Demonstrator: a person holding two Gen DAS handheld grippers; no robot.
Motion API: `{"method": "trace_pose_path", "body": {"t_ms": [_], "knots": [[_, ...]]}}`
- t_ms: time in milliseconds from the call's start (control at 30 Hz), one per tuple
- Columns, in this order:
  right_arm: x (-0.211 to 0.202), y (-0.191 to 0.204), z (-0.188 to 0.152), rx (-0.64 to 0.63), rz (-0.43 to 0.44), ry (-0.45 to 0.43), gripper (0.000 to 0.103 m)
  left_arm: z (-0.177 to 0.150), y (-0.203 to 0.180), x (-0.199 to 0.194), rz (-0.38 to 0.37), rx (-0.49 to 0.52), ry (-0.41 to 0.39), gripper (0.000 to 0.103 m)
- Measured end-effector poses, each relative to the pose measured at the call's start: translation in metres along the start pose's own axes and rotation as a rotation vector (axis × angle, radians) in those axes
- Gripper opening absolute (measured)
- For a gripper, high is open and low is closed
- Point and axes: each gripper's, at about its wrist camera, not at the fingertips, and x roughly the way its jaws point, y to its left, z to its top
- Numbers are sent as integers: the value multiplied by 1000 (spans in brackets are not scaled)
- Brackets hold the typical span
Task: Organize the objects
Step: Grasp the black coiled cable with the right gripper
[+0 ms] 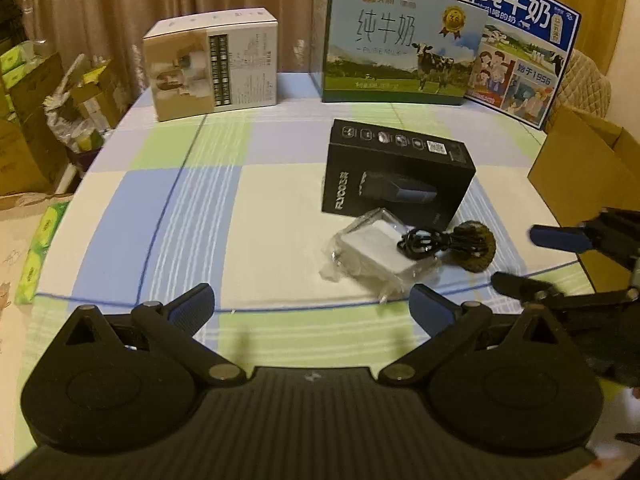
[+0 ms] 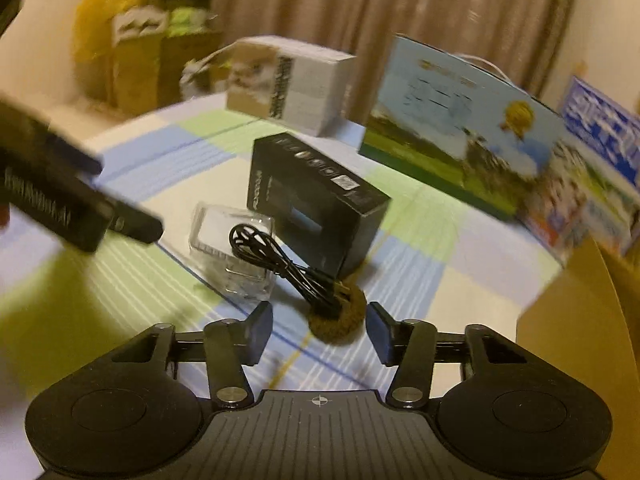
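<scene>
A black product box [image 1: 396,176] lies mid-table on the checked cloth. In front of it sits a clear plastic packet [image 1: 372,256] with a white item inside. A coiled black cable [image 1: 420,240] rests across that packet and ends on a fuzzy brown round pad [image 1: 476,250]. My left gripper [image 1: 312,304] hangs open and holds nothing, short of the packet. My right gripper [image 2: 320,330] is open, and the brown pad [image 2: 340,320] lies between its fingertips, close to the right pad [image 2: 380,332]. The cable [image 2: 280,256] runs away from it toward the packet [image 2: 232,248]. The right wrist view is blurred.
Along the table's far edge stand a white and tan box [image 1: 212,64], a green milk carton [image 1: 400,40] and a blue milk carton [image 1: 524,48]. An open cardboard box [image 1: 580,172] stands at the right edge. Stacked cartons [image 1: 32,120] crowd the floor on the left.
</scene>
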Motion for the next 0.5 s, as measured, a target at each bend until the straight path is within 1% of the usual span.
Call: {"method": "trace_pose_path", "body": {"t_ms": [67,167,233,333,433,500], "knots": [[10,6,-1,-78,-20,3,39,4,2,5,-15,10,5,102],[22,19,-5,-223,-53,3,38,8,2,11,-12,36,5,102],[28,25,-7,-292,-70,-3,39,9,3,15,-14,39,12,102],[39,32,-8,-360,-80,-11,39,8,6,20,-29,27,26,102],[47,36,-7,-401,-89,-16,38,6,9,23,-27,25,34,102],[50,37,-7,-417,-97,-22,24,5,12,24,-27,17,36,102]]}}
